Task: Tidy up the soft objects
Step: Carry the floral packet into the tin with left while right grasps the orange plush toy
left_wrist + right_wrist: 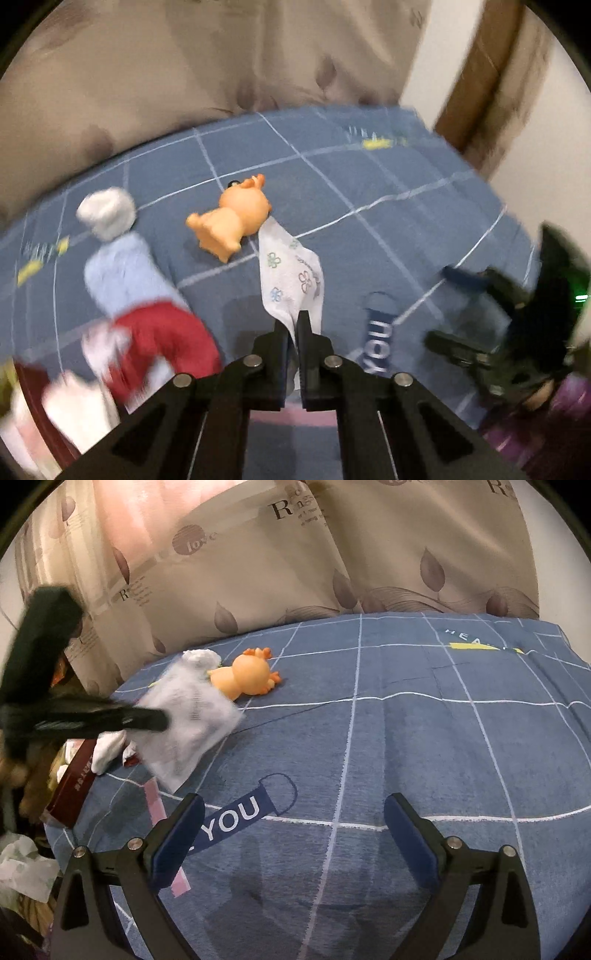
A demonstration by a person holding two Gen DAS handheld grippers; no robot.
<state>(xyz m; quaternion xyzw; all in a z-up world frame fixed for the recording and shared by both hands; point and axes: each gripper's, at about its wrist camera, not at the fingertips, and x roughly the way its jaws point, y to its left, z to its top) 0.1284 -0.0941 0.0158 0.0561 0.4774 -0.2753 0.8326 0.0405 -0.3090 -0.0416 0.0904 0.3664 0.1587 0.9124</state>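
My left gripper [292,319] is shut on the lower edge of a thin white cloth [291,269] printed with small flowers. The cloth hangs above the blue grid-patterned bedsheet [369,192]. In the right wrist view the same left gripper [162,720] reaches in from the left, with the white cloth [188,716] spread out beyond its tip. An orange plush toy [236,221] [247,675] lies on the sheet just past the cloth. My right gripper [295,812] stands open over the "YOU" print, holding nothing. It also shows, blurred, as the right gripper [437,304] at the right of the left wrist view.
A white rolled bundle [107,212] [201,657], a light blue cloth [118,273] and a red-and-white garment [162,339] lie at the left of the bed. A dark red box [74,786] sits at the bed's left edge. A leaf-print curtain [295,572] hangs behind.
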